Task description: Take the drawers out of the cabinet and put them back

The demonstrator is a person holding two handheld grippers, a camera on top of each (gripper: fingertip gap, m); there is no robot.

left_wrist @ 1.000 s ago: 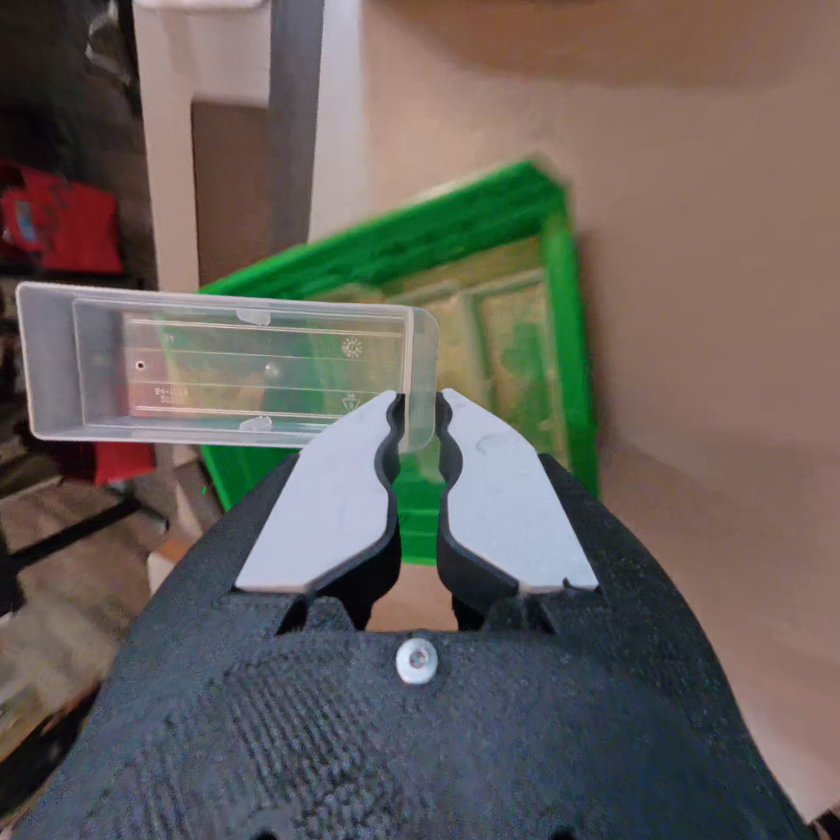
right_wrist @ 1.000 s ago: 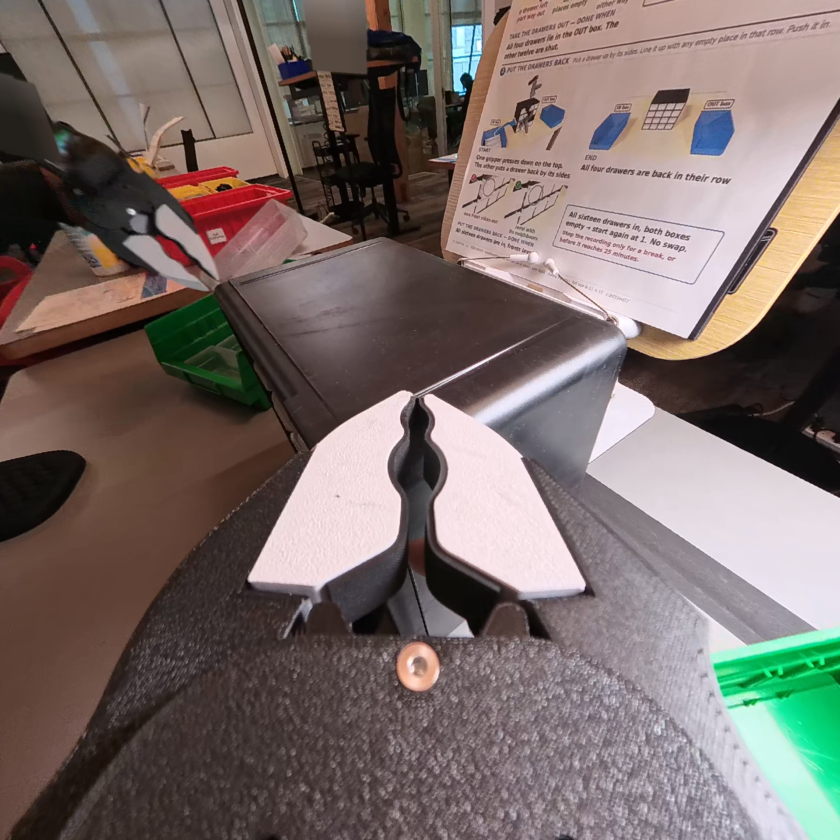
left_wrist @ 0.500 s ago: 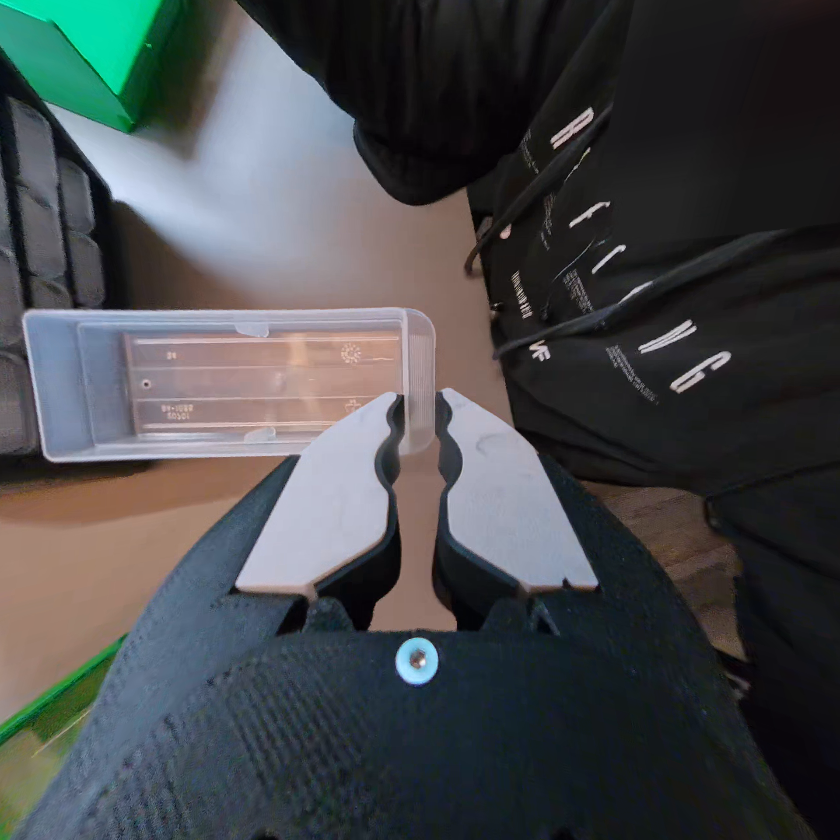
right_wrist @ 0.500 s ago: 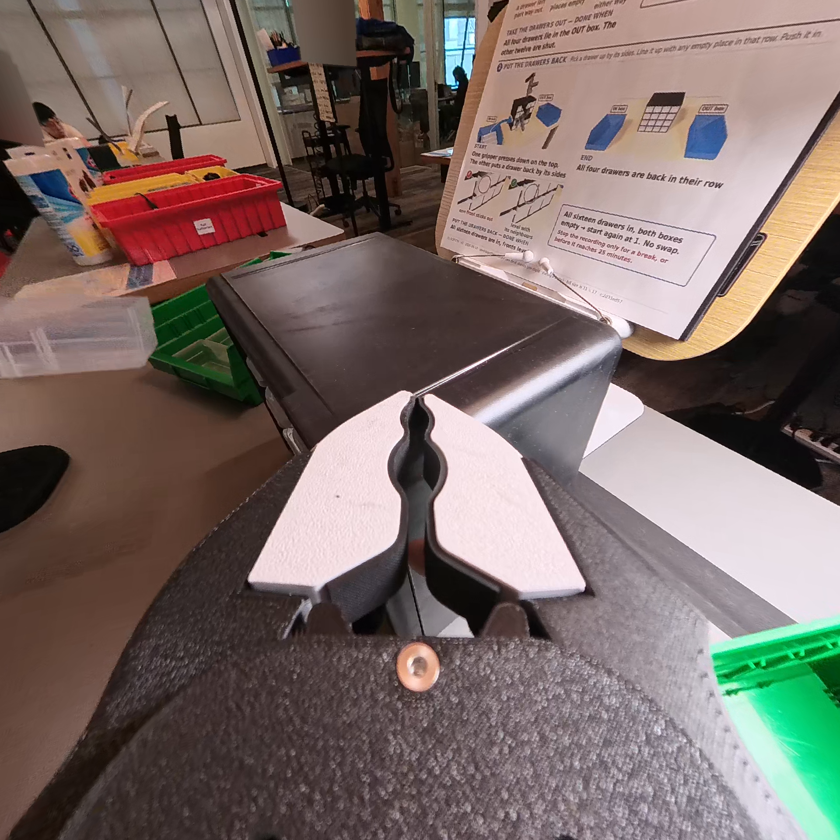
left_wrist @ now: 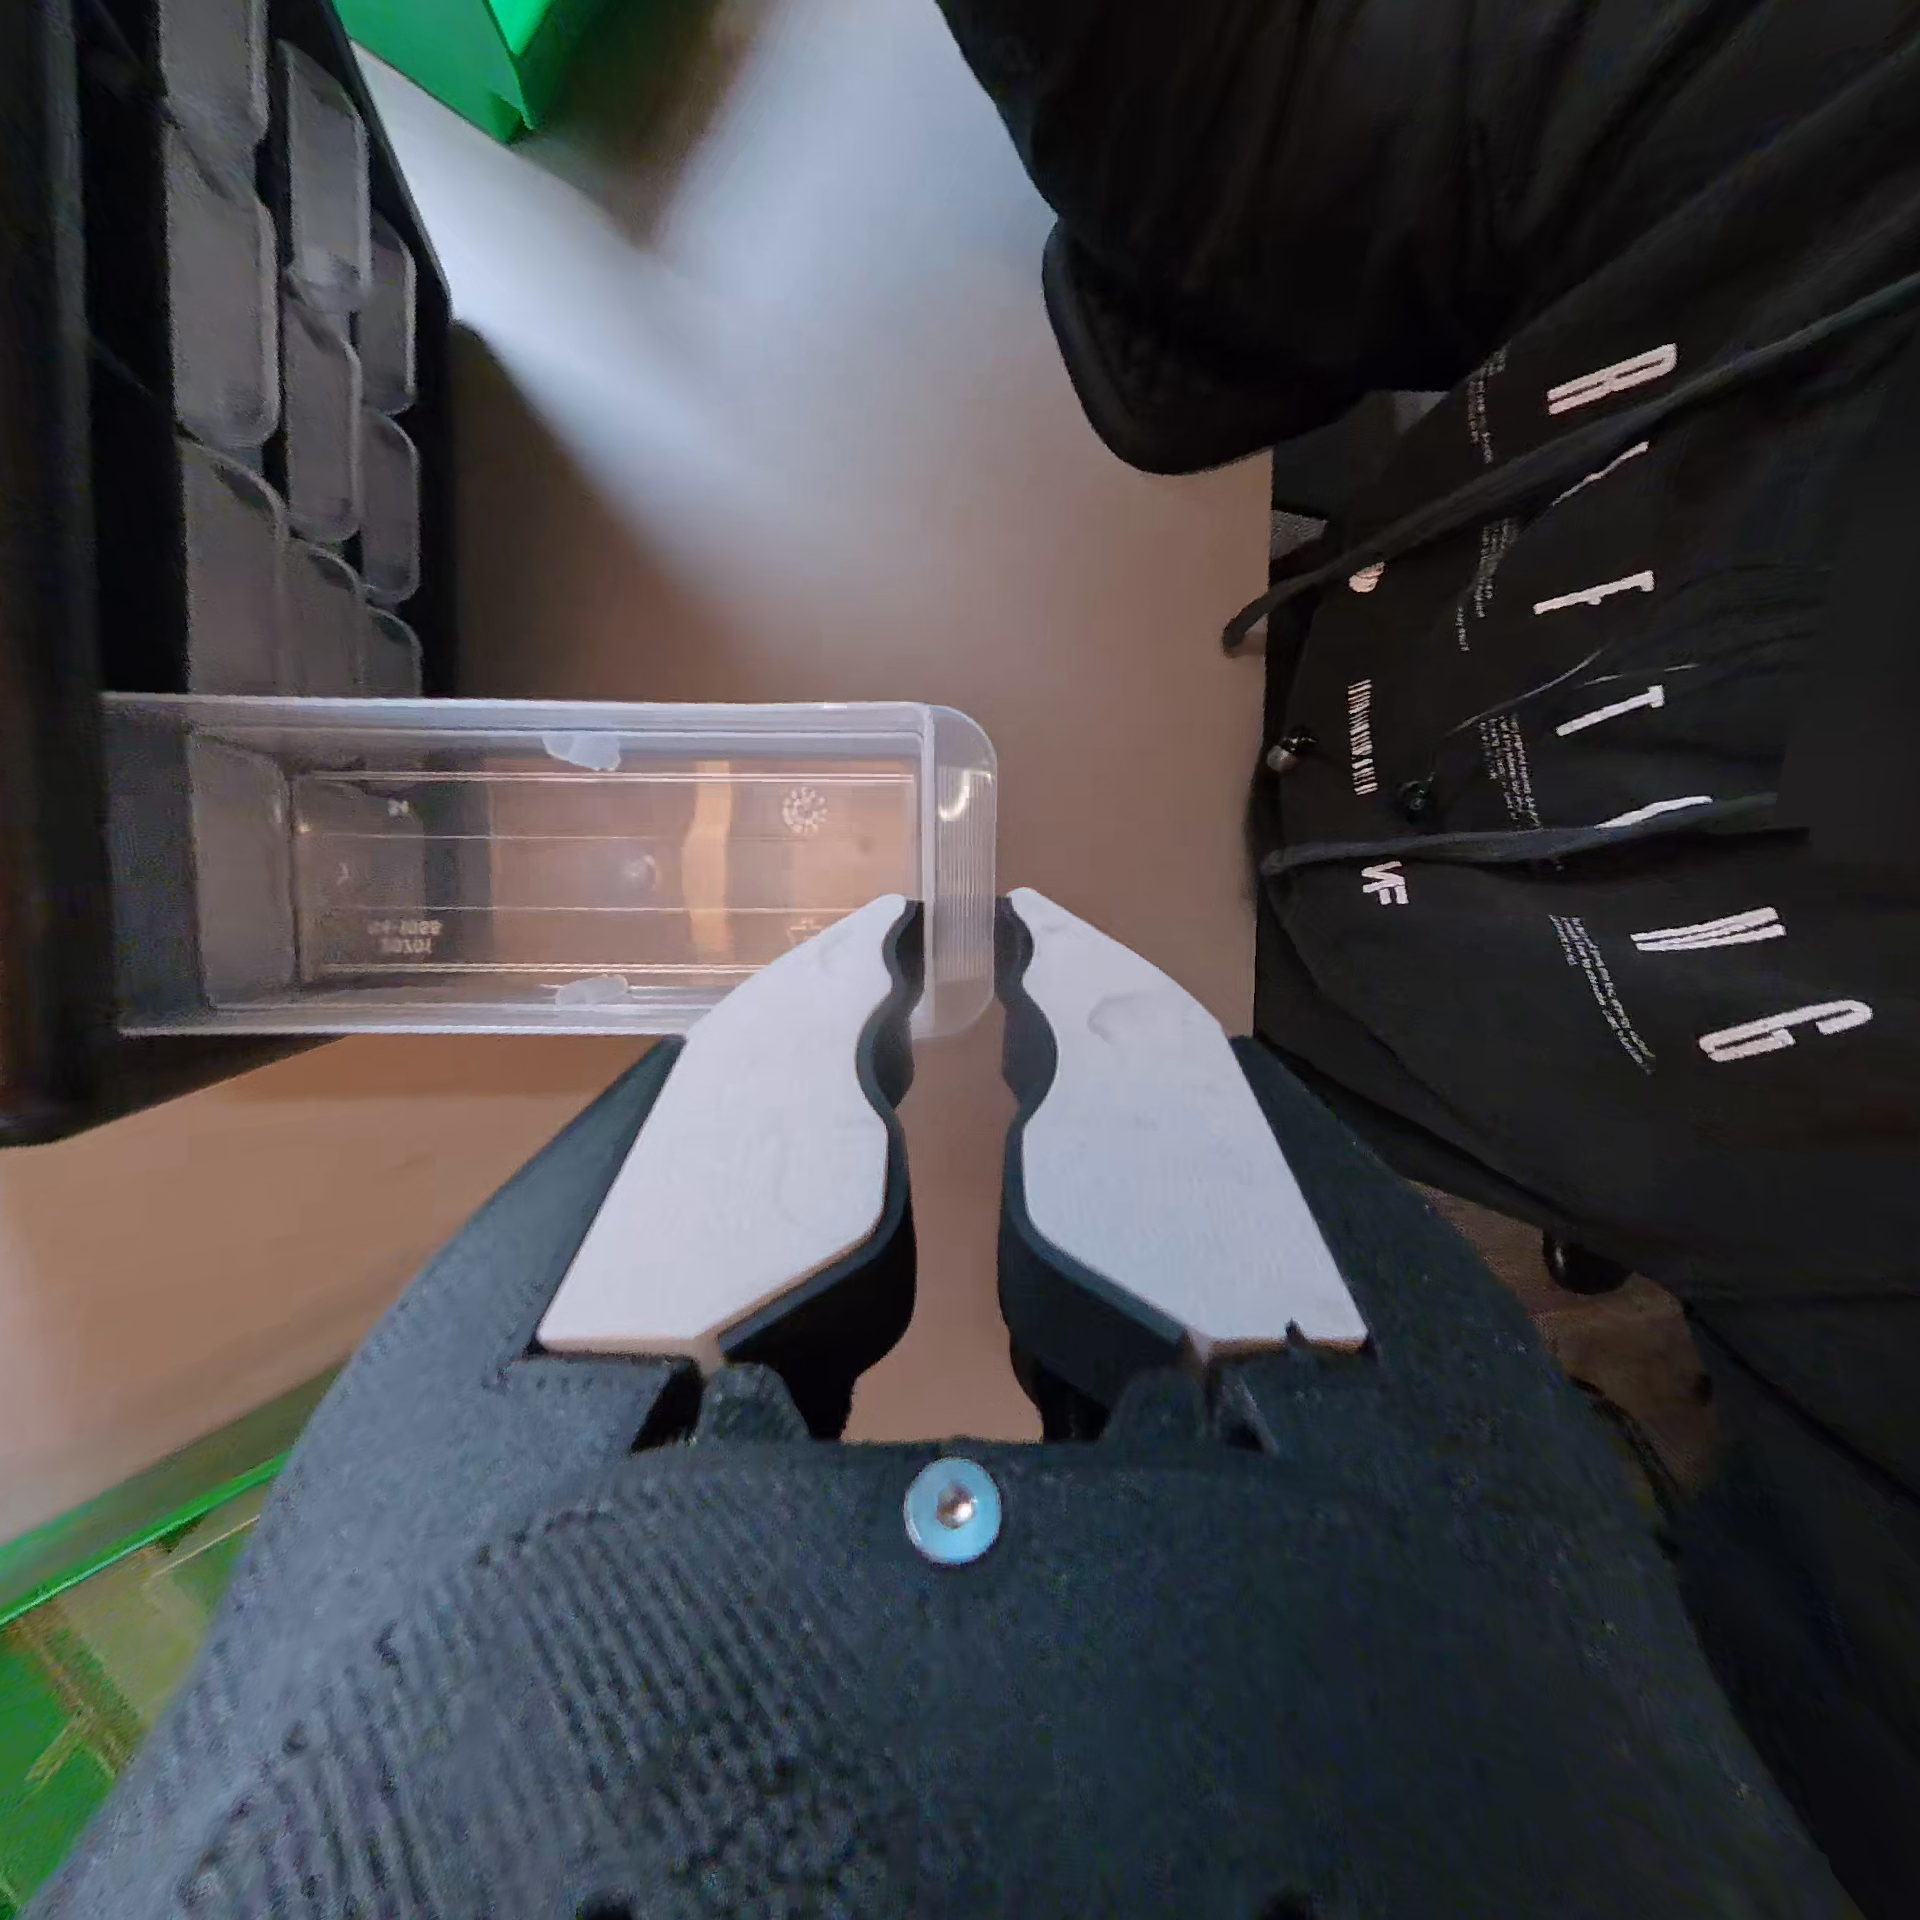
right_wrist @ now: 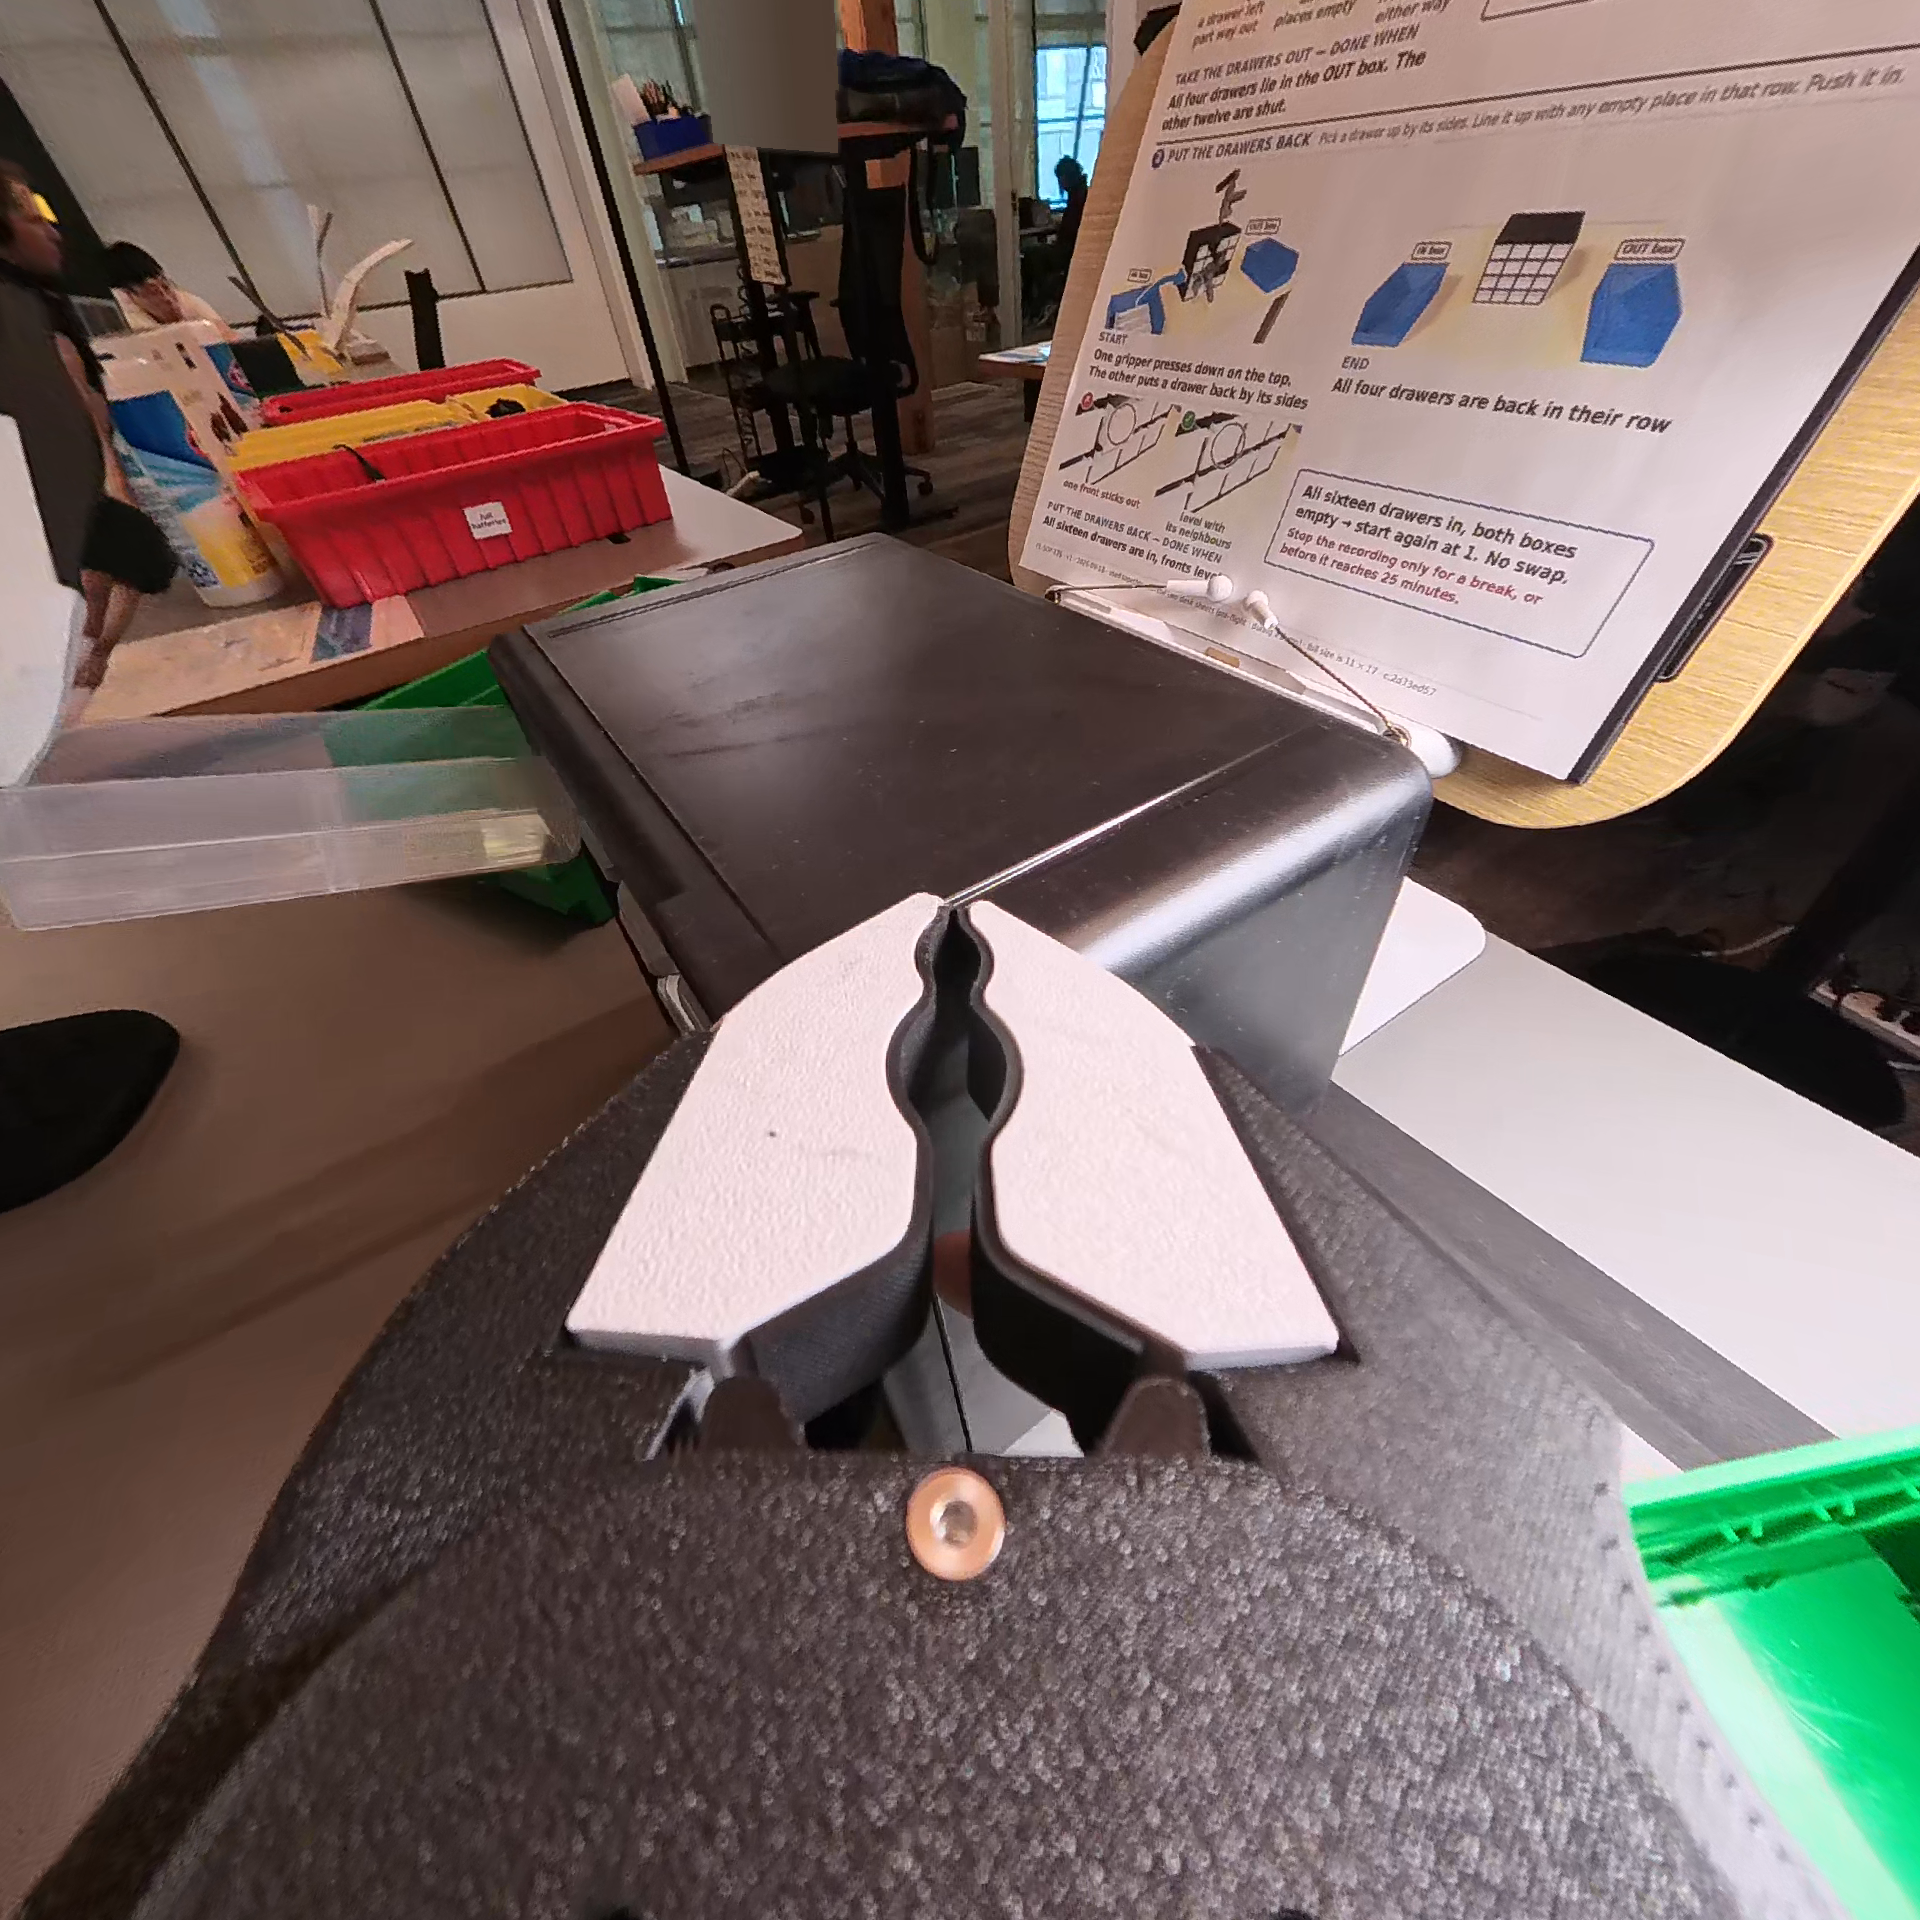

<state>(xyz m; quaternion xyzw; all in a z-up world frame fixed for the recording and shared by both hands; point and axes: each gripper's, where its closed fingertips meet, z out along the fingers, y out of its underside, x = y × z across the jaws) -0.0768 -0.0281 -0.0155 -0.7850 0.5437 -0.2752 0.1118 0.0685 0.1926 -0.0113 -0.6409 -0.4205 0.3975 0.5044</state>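
Drawer (left_wrist: pixel 540 862), clear plastic, gripped at its front lip by left tongs (left_wrist: pixel 958 940); far end at 9 o'clock, at the cabinet (left_wrist: pixel 62 582) face among seated drawers. Right tongs (right_wrist: pixel 954 914) pinched together, empty, over cabinet top (right_wrist: pixel 935 717). Green bin (right_wrist: pixel 1808 1621) at 4 o'clock on desk (right_wrist: pixel 270 1195). Black sleeve (left_wrist: pixel 1351 187) at 1 o'clock.

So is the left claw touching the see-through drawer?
Touching. The left wrist view shows the left claw shut on the clear drawer, with both fingers pressed against the ribbed front tab and no gap on either side.
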